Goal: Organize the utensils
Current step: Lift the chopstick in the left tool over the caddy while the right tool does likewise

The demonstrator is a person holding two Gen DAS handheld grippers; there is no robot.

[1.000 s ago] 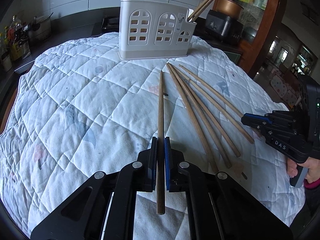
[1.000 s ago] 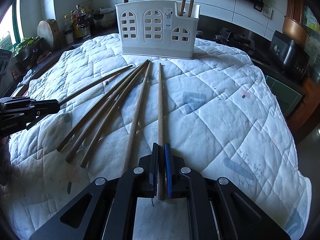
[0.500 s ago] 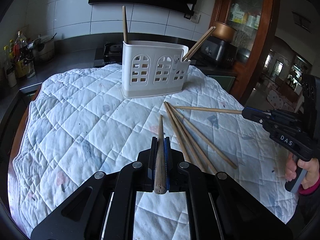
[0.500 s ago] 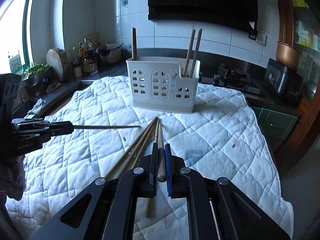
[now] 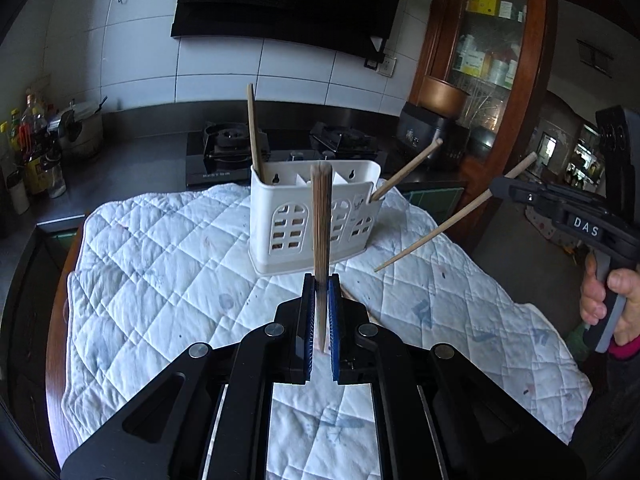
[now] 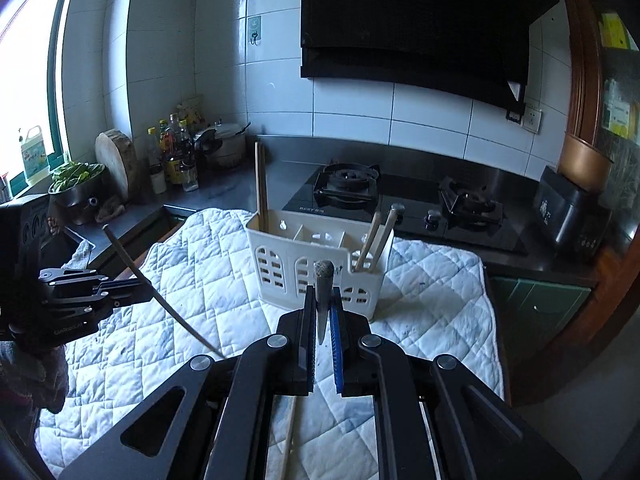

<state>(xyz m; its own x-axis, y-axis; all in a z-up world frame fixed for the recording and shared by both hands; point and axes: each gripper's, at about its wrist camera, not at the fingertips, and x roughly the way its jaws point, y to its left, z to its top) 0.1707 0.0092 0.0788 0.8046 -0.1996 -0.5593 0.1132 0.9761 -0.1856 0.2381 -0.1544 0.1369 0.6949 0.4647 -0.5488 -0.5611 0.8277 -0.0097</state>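
Observation:
My left gripper [image 5: 320, 280] is shut on a wooden chopstick [image 5: 322, 208] that stands steeply, thick end up, in front of the white utensil holder [image 5: 280, 220]. The holder has one chopstick [image 5: 253, 132] in its left compartment and one [image 5: 408, 168] leaning out of its right. My right gripper [image 6: 322, 292] is shut on another chopstick [image 6: 324, 276], raised before the holder [image 6: 276, 268]. In the left wrist view the right gripper [image 5: 496, 189] carries its chopstick [image 5: 440, 232] slanting over the quilt. In the right wrist view the left gripper [image 6: 148, 296] shows at the left.
The holder stands on a white quilted cloth [image 6: 440, 300] that covers the table. A loose chopstick [image 6: 290, 432] lies on it under my right gripper. Behind are a gas stove [image 6: 348, 188], bottles and a pot [image 6: 180, 152], a black cooker [image 6: 568, 208] and a wooden cabinet [image 5: 492, 40].
Both grippers have risen off the quilt, each carrying its chopstick. The chopsticks have swung from lying flat to steeply tilted, and the holder now sits lower in both views.

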